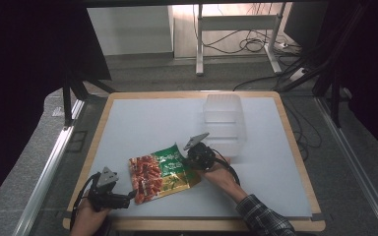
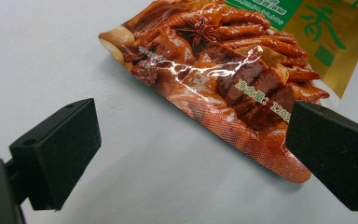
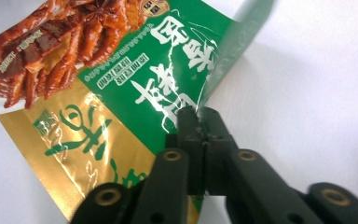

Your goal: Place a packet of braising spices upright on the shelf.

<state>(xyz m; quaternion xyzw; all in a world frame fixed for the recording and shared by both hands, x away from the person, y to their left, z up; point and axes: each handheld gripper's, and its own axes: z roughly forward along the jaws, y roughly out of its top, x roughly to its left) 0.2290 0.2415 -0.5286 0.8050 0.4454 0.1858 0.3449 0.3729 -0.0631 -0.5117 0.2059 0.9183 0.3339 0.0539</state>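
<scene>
A flat snack packet (image 1: 161, 172), printed red, green and gold, lies near the front of the white table top. My right gripper (image 1: 193, 158) is shut on the packet's (image 3: 121, 88) green edge, jaws pinched together (image 3: 200, 122), and lifts that edge a little. My left gripper (image 1: 130, 195) sits at the front left, open, its jaws set wide on either side of the packet's red corner (image 2: 242, 116) without touching it. The midpoint between the left fingertips (image 2: 191, 140) lies over bare table beside that corner.
A clear plastic tub (image 1: 223, 123) stands behind the packet, right of centre. The white mat (image 1: 142, 123) rests on a wooden table. Cables and desk legs lie on the floor beyond the far edge.
</scene>
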